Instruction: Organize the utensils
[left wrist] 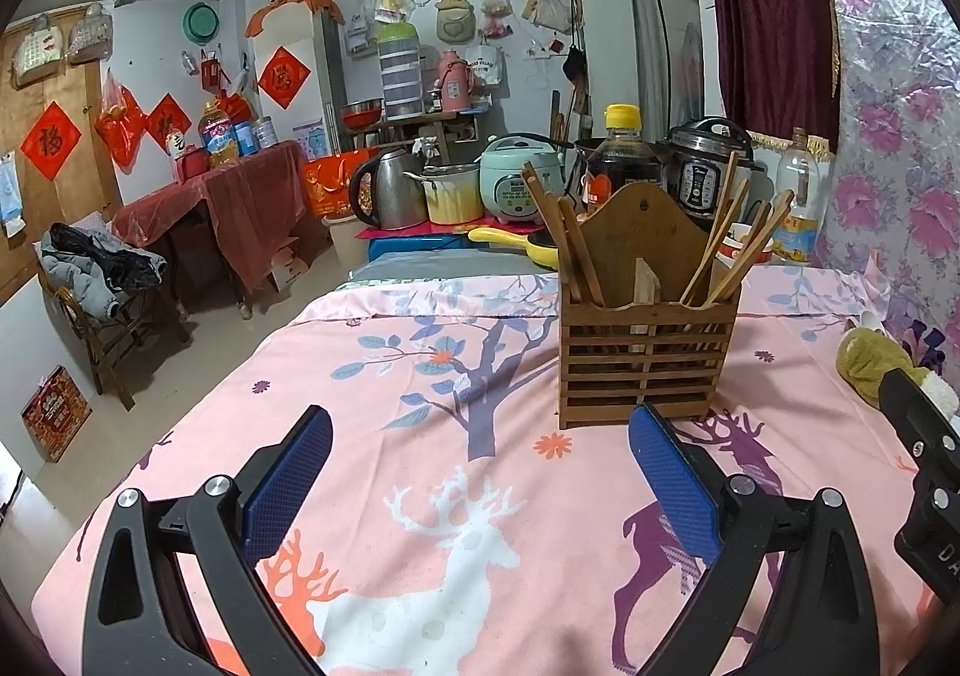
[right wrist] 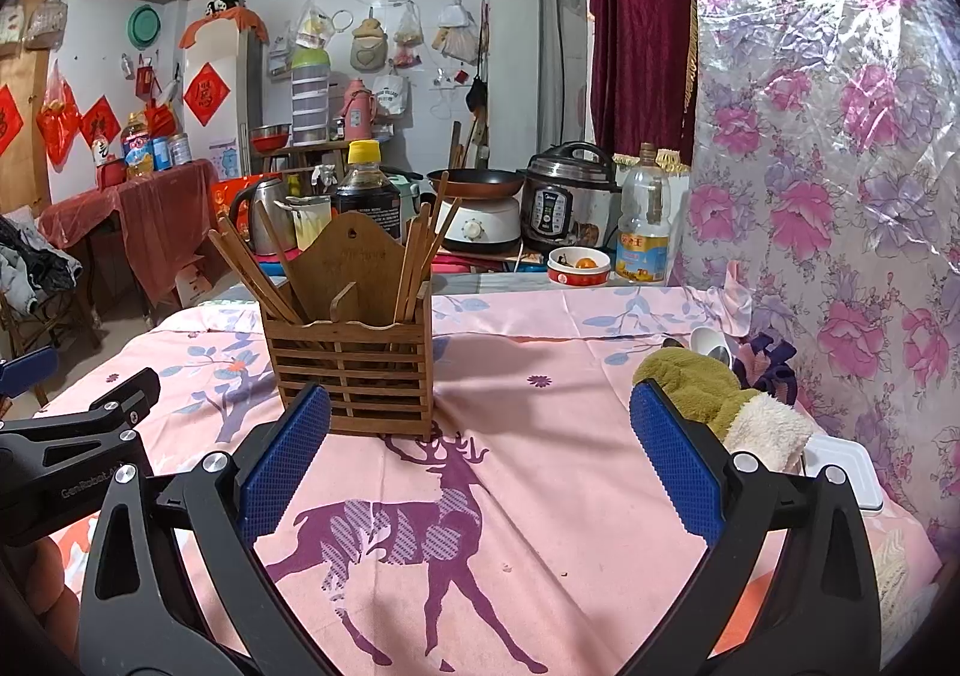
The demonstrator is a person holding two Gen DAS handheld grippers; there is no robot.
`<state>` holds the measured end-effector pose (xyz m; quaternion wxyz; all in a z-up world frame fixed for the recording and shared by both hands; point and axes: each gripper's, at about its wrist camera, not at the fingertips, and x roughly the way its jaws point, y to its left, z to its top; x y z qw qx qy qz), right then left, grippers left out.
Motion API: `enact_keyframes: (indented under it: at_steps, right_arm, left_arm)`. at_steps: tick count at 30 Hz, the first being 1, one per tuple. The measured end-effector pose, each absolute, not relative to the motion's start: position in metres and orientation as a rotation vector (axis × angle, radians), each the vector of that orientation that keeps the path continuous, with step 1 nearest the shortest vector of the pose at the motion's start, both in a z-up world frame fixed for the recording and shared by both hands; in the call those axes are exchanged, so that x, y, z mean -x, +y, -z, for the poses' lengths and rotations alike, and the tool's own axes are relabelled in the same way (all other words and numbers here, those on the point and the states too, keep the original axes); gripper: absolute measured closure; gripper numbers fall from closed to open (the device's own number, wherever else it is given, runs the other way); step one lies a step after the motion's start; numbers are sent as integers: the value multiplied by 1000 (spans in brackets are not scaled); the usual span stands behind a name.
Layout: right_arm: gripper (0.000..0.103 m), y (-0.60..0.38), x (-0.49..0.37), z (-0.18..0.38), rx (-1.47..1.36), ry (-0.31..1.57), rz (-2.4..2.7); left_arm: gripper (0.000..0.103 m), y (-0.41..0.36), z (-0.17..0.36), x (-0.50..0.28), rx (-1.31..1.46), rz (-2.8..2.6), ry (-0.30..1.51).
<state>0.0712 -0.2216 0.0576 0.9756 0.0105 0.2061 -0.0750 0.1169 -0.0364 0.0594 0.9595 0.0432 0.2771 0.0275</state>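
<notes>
Ahead of both claws, the wooden holder (left wrist: pixel 648 352) is standing upright, chopsticks (left wrist: pixel 729 250) leaning inside. Left claw (left wrist: pixel 480 490) and right claw (right wrist: pixel 480 460) are both gaping wide, empty; the right is sitting nearer.

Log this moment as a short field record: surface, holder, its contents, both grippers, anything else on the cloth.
surface: pink deer-print cloth
holder: slatted wooden utensil holder, upright on the cloth, two compartments
contents: wooden chopsticks leaning out of both compartments
left gripper: open, empty, pointed at the holder, not touching it
right gripper: open, empty, holder ahead of its left finger
other items: green and cream plush cloth, white spoon behind it, white lidded box at the right edge
</notes>
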Motion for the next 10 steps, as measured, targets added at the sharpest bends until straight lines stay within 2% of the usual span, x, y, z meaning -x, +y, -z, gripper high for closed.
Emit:
enact_keyframes:
  at_steps: [10]
  right_arm:
    - [7,-223,-71,-58,-23,416,153]
  left_arm:
    - [6,-41,-60,-115,-93,-57,546]
